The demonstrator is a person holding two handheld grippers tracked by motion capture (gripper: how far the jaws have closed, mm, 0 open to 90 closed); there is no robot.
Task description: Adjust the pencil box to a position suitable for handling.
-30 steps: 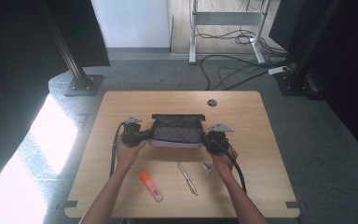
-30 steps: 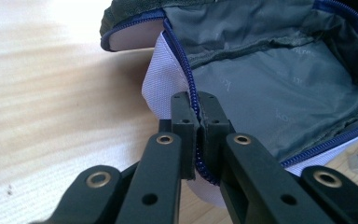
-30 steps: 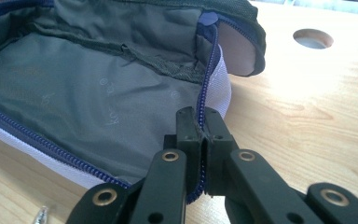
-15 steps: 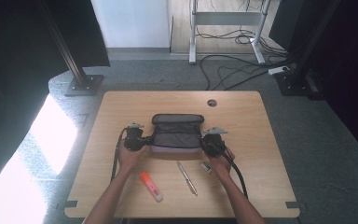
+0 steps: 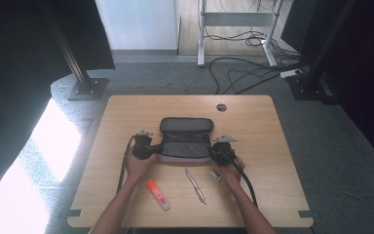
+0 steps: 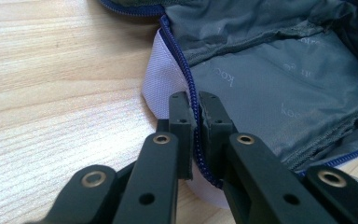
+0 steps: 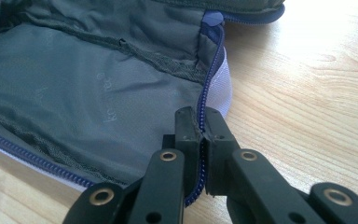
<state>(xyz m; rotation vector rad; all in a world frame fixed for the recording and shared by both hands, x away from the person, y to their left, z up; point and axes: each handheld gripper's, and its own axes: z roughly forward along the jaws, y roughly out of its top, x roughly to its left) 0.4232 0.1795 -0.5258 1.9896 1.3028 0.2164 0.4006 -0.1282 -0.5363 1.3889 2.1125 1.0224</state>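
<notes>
**Both ends pinched, pouch spread open**

Currently the pencil pouch (image 5: 185,140) lies unzipped at the middle of the table (image 5: 263,122), lid flap folded back toward the far edge. Left gripper (image 5: 143,146) sits at its left end, right gripper (image 5: 222,152) at its right end.

- Left gripper view: jaws closed on the blue zipper (image 6: 189,88) edge of the pouch's left side wall, teeth running up between the pads.
- Right gripper view: jaws likewise clamped on the zipper (image 7: 209,84) edge at the right wall, a short way below the hinge corner.

Judgement on the step: it looks like holding the mouth open, or squaring the pouch, ahead of loading. To do it well, pull the two ends gently apart and keep both pinches on the stiff zipper tape rather than the lining, which would bunch. Keep the base flat on the wood; lifting one end would fold the tray shut.

Materials:
- Lining (image 6: 279,79): grey woven fabric, faint printed lettering, soft creases, a mesh-edged inner pocket.
- Outer wall (image 6: 161,84): pale lilac, fine-weave texture, gently rounded corner.
- Table: light wood grain, a round cable hole (image 5: 221,107) near the far edge.

Nearby, on the person's side: an orange highlighter (image 5: 158,194), a slim silver pen (image 5: 195,185), and a small pale item (image 5: 215,174) beside the right hand, too small to identify.
</notes>
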